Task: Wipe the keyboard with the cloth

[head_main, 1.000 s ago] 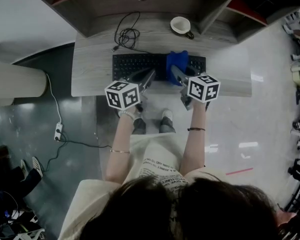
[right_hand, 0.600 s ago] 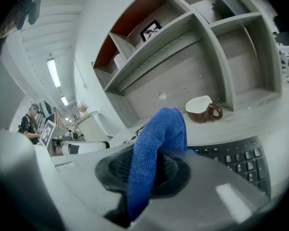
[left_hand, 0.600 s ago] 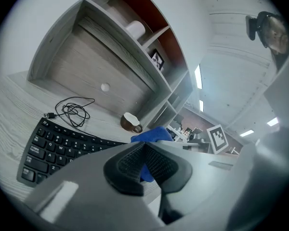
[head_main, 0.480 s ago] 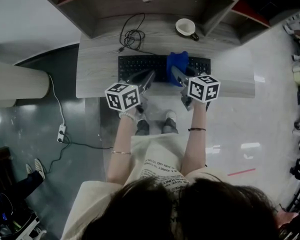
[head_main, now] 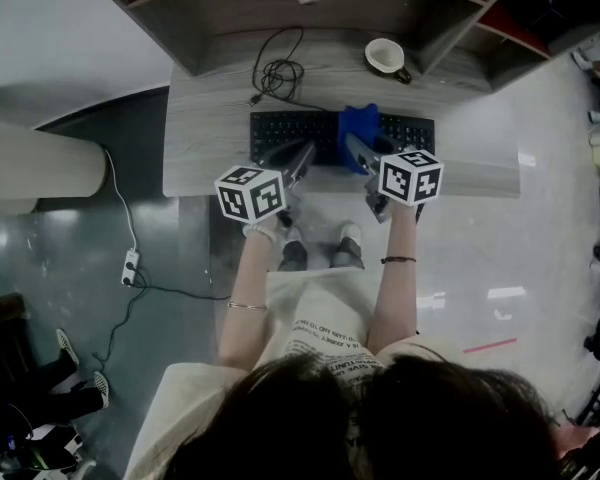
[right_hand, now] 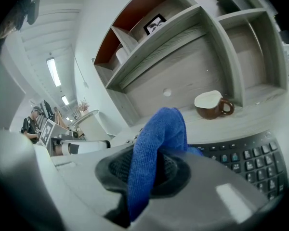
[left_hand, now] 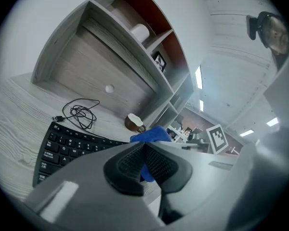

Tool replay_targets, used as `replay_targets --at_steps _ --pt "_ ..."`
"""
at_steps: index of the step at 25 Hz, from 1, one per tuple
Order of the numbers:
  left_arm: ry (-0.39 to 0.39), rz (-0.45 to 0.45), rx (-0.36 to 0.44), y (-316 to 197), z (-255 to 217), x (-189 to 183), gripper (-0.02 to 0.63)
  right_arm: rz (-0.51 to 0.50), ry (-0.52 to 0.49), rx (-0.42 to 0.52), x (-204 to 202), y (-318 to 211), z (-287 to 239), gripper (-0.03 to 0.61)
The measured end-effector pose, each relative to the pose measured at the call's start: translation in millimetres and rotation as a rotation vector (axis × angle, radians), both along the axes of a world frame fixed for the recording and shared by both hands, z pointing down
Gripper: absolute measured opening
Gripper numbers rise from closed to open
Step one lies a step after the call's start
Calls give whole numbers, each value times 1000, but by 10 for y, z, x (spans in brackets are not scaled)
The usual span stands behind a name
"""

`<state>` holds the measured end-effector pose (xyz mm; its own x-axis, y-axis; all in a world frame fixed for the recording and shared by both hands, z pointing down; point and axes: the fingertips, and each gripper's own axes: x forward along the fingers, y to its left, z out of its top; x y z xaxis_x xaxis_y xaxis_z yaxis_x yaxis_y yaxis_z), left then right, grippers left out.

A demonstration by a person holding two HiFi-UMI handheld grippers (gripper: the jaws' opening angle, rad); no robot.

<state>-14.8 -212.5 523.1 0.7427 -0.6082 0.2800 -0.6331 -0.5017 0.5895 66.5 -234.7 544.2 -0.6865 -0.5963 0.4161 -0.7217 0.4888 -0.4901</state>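
**Blue cloth clamped in the right gripper, over the keyboard**

A grey wood-grain worktop (head_main: 205,138) runs across the far part of the head view, and a shelf unit (head_main: 230,13) with red-backed compartments rises at its far edge. A black keyboard (head_main: 285,131) lies along the near half of the worktop, its long side left to right.

The left gripper (head_main: 302,154) reaches to the near edge of the keyboard, left of its middle. Its own view shows its jaws closed on each other, pad against pad, with nothing between them (left_hand: 144,160). Whether its tip touches the keys cannot be told.

The right gripper (head_main: 352,146) sits just beside it to the right. Its jaws are clamped on the blue cloth (right_hand: 156,138), which stands up bunched out of the pads. In the head view the cloth (head_main: 358,123) covers a band of keys right of the keyboard's middle.

A brown cup (head_main: 387,56) with a white inside stands far right on the worktop, well apart from the keyboard. A coiled black cable (head_main: 280,71) lies far of the keyboard's left half.
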Motion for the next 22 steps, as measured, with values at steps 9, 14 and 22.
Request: replay_targets --at_steps 9,14,22 --pt "5 -2 2 2 6 -141 2 -14 -1 6 -206 -3 -11 58" --pt "10 -8 1 3 11 -230 2 -11 -2 6 -279 -4 -5 58" --pt "11 -13 0 -12 22 -366 2 -10 -6 4 -404 -20 8 58"
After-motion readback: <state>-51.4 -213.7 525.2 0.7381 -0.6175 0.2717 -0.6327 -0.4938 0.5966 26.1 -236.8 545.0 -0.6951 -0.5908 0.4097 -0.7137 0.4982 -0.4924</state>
